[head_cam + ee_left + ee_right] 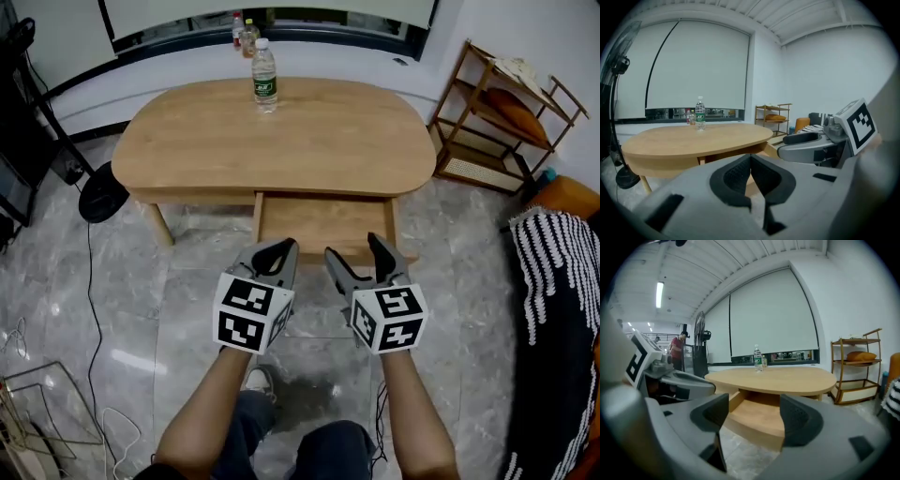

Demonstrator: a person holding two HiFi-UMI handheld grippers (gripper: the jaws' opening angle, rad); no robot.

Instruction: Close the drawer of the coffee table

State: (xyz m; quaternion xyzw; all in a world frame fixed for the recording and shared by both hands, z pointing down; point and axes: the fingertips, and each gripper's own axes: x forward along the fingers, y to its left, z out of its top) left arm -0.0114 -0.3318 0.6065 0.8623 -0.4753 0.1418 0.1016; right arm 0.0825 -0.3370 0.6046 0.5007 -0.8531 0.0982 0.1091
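The oval wooden coffee table (187, 141) stands ahead of me with its drawer (323, 223) pulled out at the front. Both grippers hover side by side just short of the drawer front, touching nothing. My left gripper (278, 249) is shut with its pads pressed together and nothing between them; the left gripper view shows the same gripper (750, 161) below the table (693, 138). My right gripper (358, 253) is open and empty. In the right gripper view, that gripper (754, 417) frames the open drawer (761, 420) under the tabletop (778, 377).
A water bottle (265, 77) stands on the far side of the tabletop. A wooden shelf (502, 112) is at the right, a striped fabric (553, 309) beside it. A fan base (101, 192) and cables lie left. A wire rack (42, 412) sits at lower left.
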